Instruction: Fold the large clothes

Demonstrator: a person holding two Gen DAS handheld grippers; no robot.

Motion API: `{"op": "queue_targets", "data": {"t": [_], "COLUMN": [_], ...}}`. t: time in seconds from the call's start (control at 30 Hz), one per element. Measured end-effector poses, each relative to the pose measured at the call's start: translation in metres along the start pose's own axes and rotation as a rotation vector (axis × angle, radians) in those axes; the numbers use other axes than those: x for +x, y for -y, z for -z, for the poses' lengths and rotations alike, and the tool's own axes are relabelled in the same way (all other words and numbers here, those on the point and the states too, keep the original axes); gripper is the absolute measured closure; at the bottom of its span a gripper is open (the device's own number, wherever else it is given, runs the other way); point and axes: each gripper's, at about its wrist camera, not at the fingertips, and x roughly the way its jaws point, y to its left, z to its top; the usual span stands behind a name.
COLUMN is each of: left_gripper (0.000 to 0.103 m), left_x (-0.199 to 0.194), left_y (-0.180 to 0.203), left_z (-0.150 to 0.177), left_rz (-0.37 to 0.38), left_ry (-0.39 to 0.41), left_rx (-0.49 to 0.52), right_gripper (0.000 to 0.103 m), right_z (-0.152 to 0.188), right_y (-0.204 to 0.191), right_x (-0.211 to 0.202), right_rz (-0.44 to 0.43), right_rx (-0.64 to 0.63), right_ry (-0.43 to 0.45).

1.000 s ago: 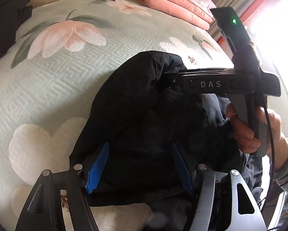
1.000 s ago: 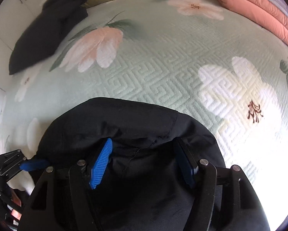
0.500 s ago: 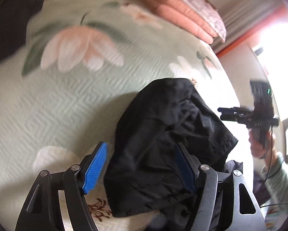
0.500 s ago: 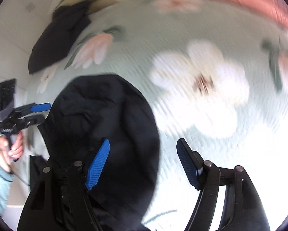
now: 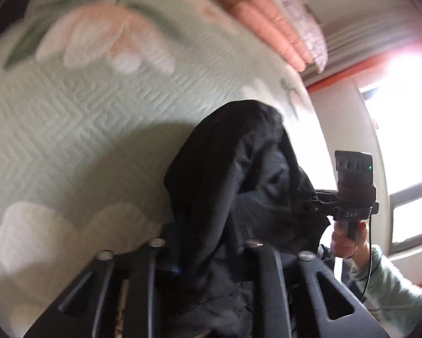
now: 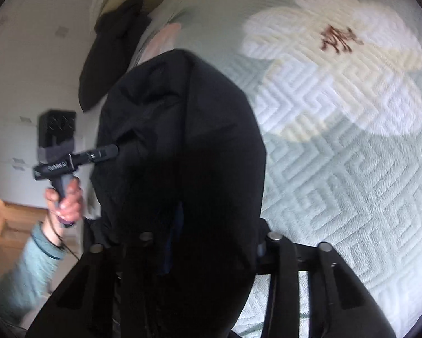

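"DAS" is printed on the right gripper (image 5: 318, 200). Both it and the left gripper (image 6: 117, 149) just clamped the black jacket (image 5: 239, 186), which bunches toward the bed's (image 5: 84, 118) far side, I think.

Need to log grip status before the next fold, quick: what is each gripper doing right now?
Left gripper: jaws have just closed, clamped on the black garment.
Right gripper: jaws have just been closing, gripping the same black garment.

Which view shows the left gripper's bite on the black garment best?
The right wrist view: the left gripper is seen from the side, its fingers closing into a fold of the black garment. The left wrist view shows only its own frame, with cloth draped over the fingers, hiding the pads.
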Motion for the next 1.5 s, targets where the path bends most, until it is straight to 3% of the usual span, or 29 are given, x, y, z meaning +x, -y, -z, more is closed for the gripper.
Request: {"op": "queue_targets", "data": {"t": [0.13, 0.37, 0.53, 0.67, 0.8, 0.87, 1.0, 1.13, 1.27, 1.33, 1.37, 1.4, 1.43, 1.47, 1.5], "left_gripper": [0.091, 0.091, 0.091, 0.090, 0.087, 0.087, 0.090, 0.090, 0.089, 0.086, 0.082, 0.080, 0.072, 0.058, 0.051], "left_x": [-0.053, -0.154, -0.187, -0.185, -0.156, -0.132, -0.122, -0.167, -0.204, -0.218, -0.224, -0.228, -0.229, -0.228, -0.223], "left_y": [0.044, 0.133, 0.177, 0.190, 0.171, 0.142, 0.088, 0.092, 0.128, 0.155, 0.171, 0.189, 0.203, 0.218, 0.227], "left_z": [0.027, 0.110, 0.193, 0.267, 0.333, 0.366, 0.409, 0.404, 0.364, 0.332, 0.322, 0.305, 0.292, 0.278, 0.269], "left_rz": [-0.002, -0.052, -0.152, -0.254, -0.361, -0.439, -0.483, -0.461, -0.400, -0.330, -0.298, -0.262, -0.245, -0.226, -0.213], "left_ry": [0.094, 0.198, 0.185, 0.097, -0.021, -0.119, -0.250, -0.157, -0.040, 0.035, 0.063, 0.096, 0.115, 0.138, 0.144], "left_rx": [0.107, 0.295, 0.423, 0.503, 0.506, 0.460, 0.293, 0.230, 0.259, 0.292, 0.314, 0.351, 0.378, 0.413, 0.437], "right_gripper": [0.082, 0.085, 0.085, 0.085, 0.086, 0.086, 0.086, 0.083, 0.075, 0.063, 0.058, 0.046, 0.038, 0.037, 0.037], "right_z": [0.021, 0.117, 0.198, 0.262, 0.321, 0.356, 0.392, 0.396, 0.357, 0.336, 0.323, 0.315, 0.305, 0.295, 0.284], "right_y": [-0.051, -0.168, -0.221, -0.249, -0.251, -0.239, -0.200, -0.201, -0.238, -0.266, -0.279, -0.291, -0.304, -0.316, -0.325], "right_x": [-0.055, -0.139, -0.158, -0.144, -0.110, -0.090, -0.071, -0.108, -0.153, -0.166, -0.170, -0.174, -0.174, -0.172, -0.167], "right_rz": [0.027, 0.182, 0.307, 0.442, 0.592, 0.663, 0.688, 0.625, 0.561, 0.516, 0.485, 0.461, 0.436, 0.418, 0.406], "right_rx": [-0.104, -0.337, -0.423, -0.490, -0.535, -0.544, -0.426, -0.305, -0.295, -0.326, -0.342, -0.359, -0.382, -0.400, -0.414], "right_ry": [0.123, 0.242, 0.249, 0.210, 0.149, 0.086, -0.082, -0.069, 0.047, 0.109, 0.142, 0.169, 0.201, 0.230, 0.250]}}
